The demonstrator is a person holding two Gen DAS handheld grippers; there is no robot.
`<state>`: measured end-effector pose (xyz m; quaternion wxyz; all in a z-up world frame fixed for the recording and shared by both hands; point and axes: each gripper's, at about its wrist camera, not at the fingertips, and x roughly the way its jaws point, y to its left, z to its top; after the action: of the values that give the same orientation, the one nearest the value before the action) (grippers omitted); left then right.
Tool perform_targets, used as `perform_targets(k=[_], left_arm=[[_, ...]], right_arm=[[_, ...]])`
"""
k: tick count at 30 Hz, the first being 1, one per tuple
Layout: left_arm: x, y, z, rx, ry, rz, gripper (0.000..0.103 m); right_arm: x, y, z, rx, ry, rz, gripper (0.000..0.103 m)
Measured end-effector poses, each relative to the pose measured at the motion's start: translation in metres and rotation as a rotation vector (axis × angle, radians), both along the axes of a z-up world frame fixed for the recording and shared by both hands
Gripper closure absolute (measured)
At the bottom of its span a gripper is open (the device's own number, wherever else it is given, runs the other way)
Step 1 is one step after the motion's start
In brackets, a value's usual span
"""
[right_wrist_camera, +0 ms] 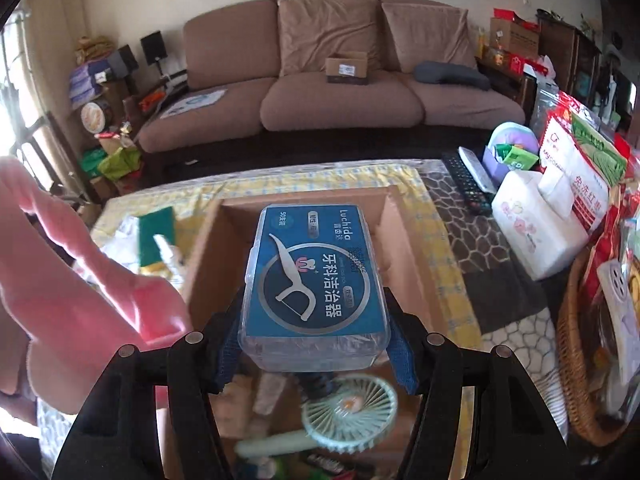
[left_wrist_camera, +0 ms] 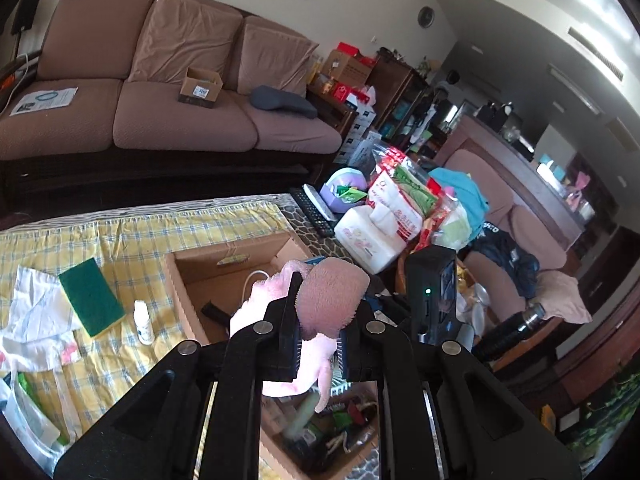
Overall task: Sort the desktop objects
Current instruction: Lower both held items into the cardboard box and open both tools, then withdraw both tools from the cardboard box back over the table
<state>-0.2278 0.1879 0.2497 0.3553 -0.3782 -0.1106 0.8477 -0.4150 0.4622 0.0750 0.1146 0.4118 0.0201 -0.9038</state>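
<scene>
The left gripper (left_wrist_camera: pixel 318 334) is pinching a soft pink cloth (left_wrist_camera: pixel 332 296) between its narrow-set black jaws; the fuzzy, terry-like fabric is bunching into a rounded lump above the pads and trailing a paler flap below them; the cloth is hanging over the open cardboard box (left_wrist_camera: pixel 208 276).

The right gripper (right_wrist_camera: pixel 316 344) is clamping a clear, rounded-corner plastic floss-pick case (right_wrist_camera: pixel 316 280) with a glossy blue label; its blue-padded fingers (right_wrist_camera: pixel 400 350) are pressing on the two long sides of the case, with the jaws standing about half apart; the case is sitting above the same box, whose brown corrugated walls are framing it in the right wrist view.

Inside the box, a round pale-green ribbed fan (right_wrist_camera: pixel 350 406) and a pale cylindrical stick (right_wrist_camera: pixel 276 442) are lying among smaller clutter.

To the left of the box, a flat green scouring sponge (left_wrist_camera: pixel 91 297) and a small white bottle (left_wrist_camera: pixel 143 322) are resting on the yellow checked tablecloth (left_wrist_camera: pixel 132 236); crumpled white paper (left_wrist_camera: pixel 36 312) is lying beside the sponge.

To the right of the box, a soft white tissue pack (left_wrist_camera: pixel 370 238) is standing near a black remote (left_wrist_camera: pixel 314 212); a woven wicker basket (right_wrist_camera: pixel 576 384) is sitting at the table's right edge.

A brown cushioned sofa (right_wrist_camera: pixel 344 92) is filling the background.
</scene>
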Motion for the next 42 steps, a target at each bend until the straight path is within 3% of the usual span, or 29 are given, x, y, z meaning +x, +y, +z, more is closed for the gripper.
perform_targets(k=[2, 5, 8, 9, 13, 23, 25, 27, 29, 33, 37, 42], left_arm=[[-0.031, 0.025, -0.019, -0.043, -0.041, 0.003, 0.089], [-0.069, 0.051, -0.062, -0.131, -0.106, 0.020, 0.079], [-0.080, 0.050, -0.095, -0.193, -0.165, 0.051, 0.067], [-0.077, 0.045, -0.101, -0.192, -0.163, 0.056, 0.064], [-0.061, 0.018, -0.109, -0.194, -0.143, 0.062, 0.058], [0.012, -0.055, -0.084, -0.234, -0.082, 0.094, 0.055], [0.026, -0.082, -0.077, -0.208, -0.061, 0.130, 0.046], [0.039, -0.113, -0.078, -0.199, -0.036, 0.171, 0.014], [0.047, -0.143, -0.086, -0.220, -0.021, 0.217, 0.005], [0.046, -0.191, -0.110, -0.250, -0.075, 0.280, 0.005], [0.045, -0.222, -0.128, -0.223, -0.118, 0.304, 0.005], [0.031, -0.236, -0.134, -0.213, -0.103, 0.322, 0.005]], right_arm=[[-0.031, 0.005, -0.021, 0.014, -0.042, -0.021, 0.040], [-0.067, 0.009, -0.057, 0.051, -0.108, -0.048, 0.040], [-0.083, 0.008, -0.089, 0.128, -0.188, -0.072, 0.039], [-0.080, 0.004, -0.090, 0.164, -0.163, -0.061, 0.039], [-0.063, 0.001, -0.085, 0.149, -0.147, -0.012, 0.031], [-0.006, 0.012, -0.042, 0.089, -0.076, 0.005, 0.030], [-0.001, 0.006, -0.035, 0.070, -0.067, 0.017, 0.030], [0.005, -0.002, -0.031, 0.023, -0.084, 0.024, 0.030], [0.013, -0.011, -0.028, -0.045, -0.100, 0.050, 0.025], [0.030, -0.043, -0.021, -0.098, -0.097, 0.106, 0.024], [0.034, -0.068, -0.007, -0.059, -0.019, 0.137, 0.024], [0.001, -0.025, 0.021, -0.103, 0.059, -0.006, 0.026]])
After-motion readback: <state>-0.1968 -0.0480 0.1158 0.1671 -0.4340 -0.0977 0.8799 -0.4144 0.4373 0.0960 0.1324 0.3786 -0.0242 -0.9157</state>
